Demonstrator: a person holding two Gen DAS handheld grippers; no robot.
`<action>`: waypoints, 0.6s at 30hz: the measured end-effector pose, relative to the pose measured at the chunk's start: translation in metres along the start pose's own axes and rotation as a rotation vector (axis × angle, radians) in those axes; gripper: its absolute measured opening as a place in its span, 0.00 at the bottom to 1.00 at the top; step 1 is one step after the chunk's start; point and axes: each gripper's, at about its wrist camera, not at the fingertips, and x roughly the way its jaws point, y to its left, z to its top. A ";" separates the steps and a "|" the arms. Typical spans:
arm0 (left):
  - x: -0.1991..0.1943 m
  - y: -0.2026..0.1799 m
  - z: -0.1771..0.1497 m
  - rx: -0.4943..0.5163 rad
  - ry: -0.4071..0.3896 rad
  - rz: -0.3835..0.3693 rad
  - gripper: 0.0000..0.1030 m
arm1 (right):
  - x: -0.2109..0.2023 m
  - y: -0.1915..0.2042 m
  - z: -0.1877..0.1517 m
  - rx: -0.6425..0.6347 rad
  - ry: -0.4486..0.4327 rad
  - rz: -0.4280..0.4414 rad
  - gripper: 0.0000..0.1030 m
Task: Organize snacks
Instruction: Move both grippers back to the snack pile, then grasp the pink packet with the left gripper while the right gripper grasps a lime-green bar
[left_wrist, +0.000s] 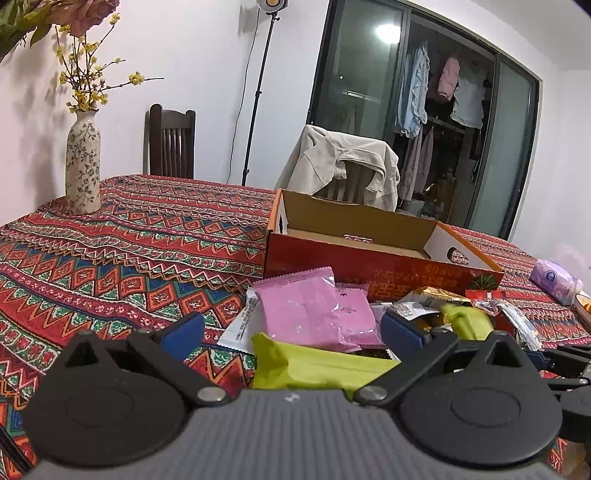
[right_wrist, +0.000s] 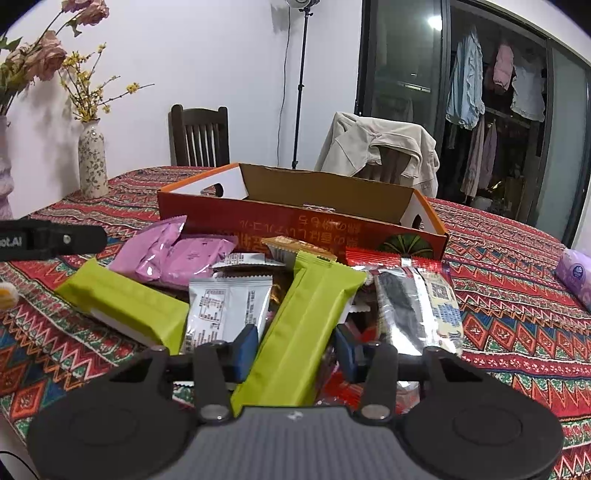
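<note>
Right wrist cam shows the right gripper (right_wrist: 295, 345) pinching a green snack bar (right_wrist: 306, 325) lengthwise, blue pads on both its sides; the left cam only catches that bar as a blur; there the left gripper (left_wrist: 291, 332) is spread wide over a pink packet (left_wrist: 314, 308) and another green bar (left_wrist: 317, 365); the whole snack pile sits mid-table against the front wall of the open orange box (right_wrist: 295, 229).

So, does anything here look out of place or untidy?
Yes. The snack packets lie heaped on the tablecloth, overlapping at odd angles, while the cardboard box behind them looks empty. Nothing seems torn or spilled.
</note>
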 end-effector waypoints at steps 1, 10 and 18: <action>0.000 -0.001 0.000 0.001 0.002 0.000 1.00 | -0.001 0.000 0.000 0.003 -0.003 0.005 0.33; 0.009 -0.008 0.003 0.012 0.024 0.017 1.00 | -0.012 -0.010 0.004 0.050 -0.076 0.038 0.32; 0.038 -0.014 0.022 0.037 0.067 0.042 1.00 | -0.021 -0.015 0.013 0.065 -0.147 0.072 0.32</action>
